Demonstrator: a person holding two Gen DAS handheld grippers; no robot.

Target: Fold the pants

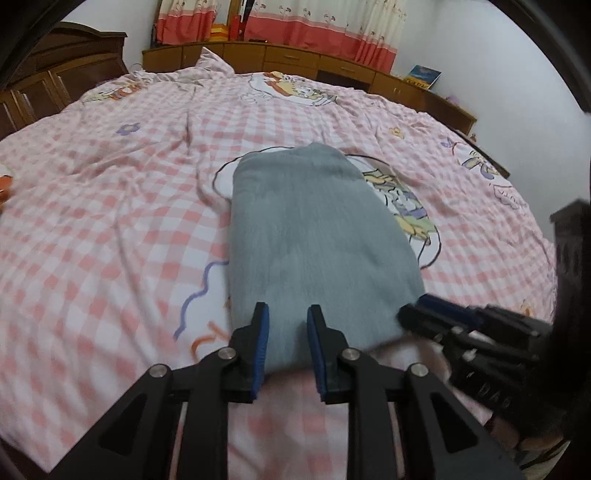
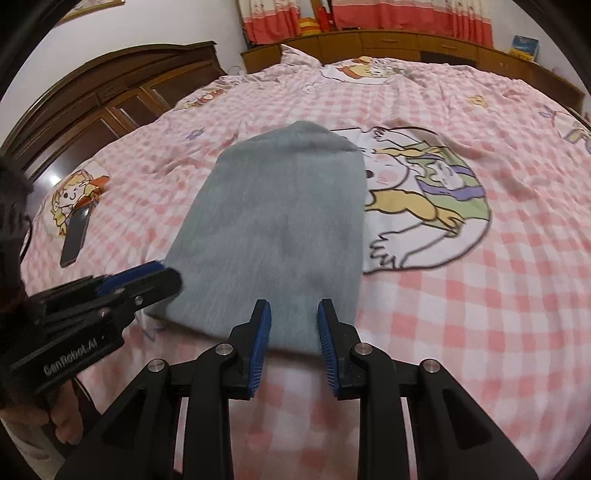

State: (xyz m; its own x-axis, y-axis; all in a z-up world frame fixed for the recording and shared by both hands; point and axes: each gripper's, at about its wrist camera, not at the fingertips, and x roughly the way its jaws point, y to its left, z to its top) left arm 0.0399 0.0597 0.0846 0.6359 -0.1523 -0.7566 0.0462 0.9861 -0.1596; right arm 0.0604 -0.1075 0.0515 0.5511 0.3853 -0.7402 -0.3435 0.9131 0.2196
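Note:
The grey pants [image 1: 314, 236] lie folded into a long narrow stack on the pink checked bedspread [image 1: 110, 229]; they also show in the right wrist view [image 2: 273, 229]. My left gripper [image 1: 287, 314] is open, its blue pads either side of the near left part of the stack's edge. My right gripper [image 2: 294, 308] is open at the near right part of the edge. Each gripper shows in the other's view: the right one [image 1: 424, 306] and the left one [image 2: 162, 275]. Neither holds cloth.
A dark phone [image 2: 75, 236] lies on the bedspread at the left. A wooden headboard [image 2: 110, 85] stands at the left, low wooden cabinets [image 1: 295, 59] and red-and-cream curtains [image 1: 295, 22] at the back. A book [image 1: 423, 76] leans on the cabinet.

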